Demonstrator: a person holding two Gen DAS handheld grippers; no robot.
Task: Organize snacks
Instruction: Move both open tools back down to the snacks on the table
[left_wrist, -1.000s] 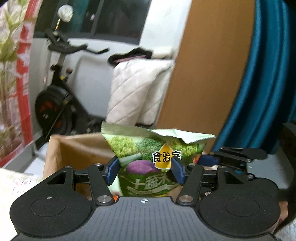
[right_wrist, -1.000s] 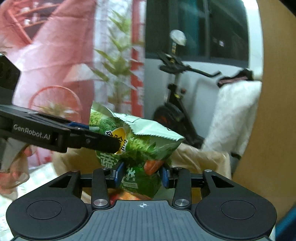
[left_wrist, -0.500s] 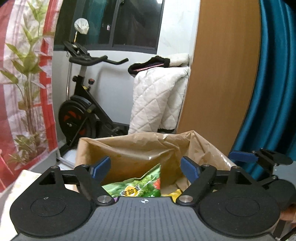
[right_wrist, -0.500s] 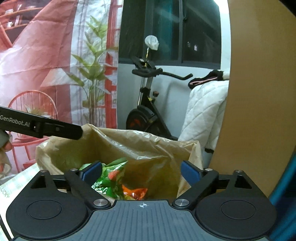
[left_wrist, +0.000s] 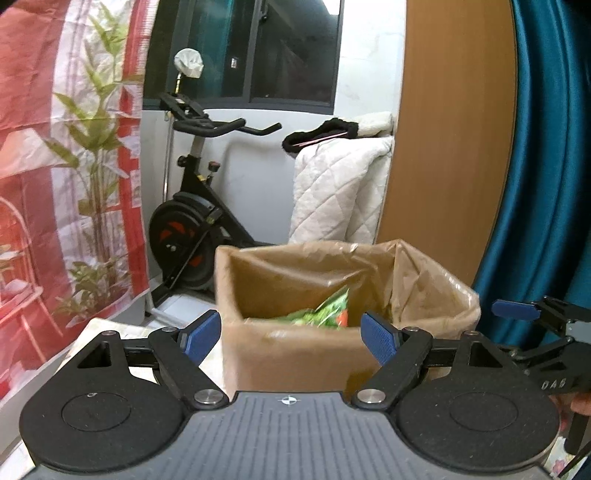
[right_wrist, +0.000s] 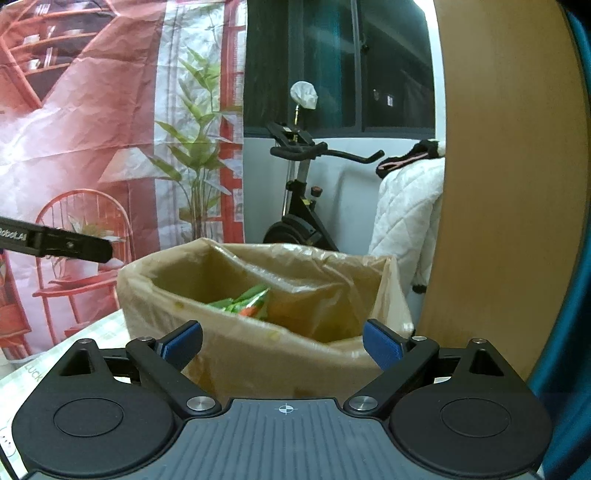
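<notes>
Snack packet (left_wrist: 325, 312) lies inside the lined box (left_wrist: 295, 354), light, crinkly, slippery film; best pinched at its flat sealed edge. Left gripper (left_wrist: 291, 334) and right gripper (right_wrist: 282, 341), jaws just opened, stand wide and empty.

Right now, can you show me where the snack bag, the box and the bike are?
snack bag (left_wrist: 325, 314): left wrist view, green top corner.
box (left_wrist: 295, 354): left wrist view, near wall.
exercise bike (left_wrist: 184, 236): left wrist view, flywheel housing.
</notes>
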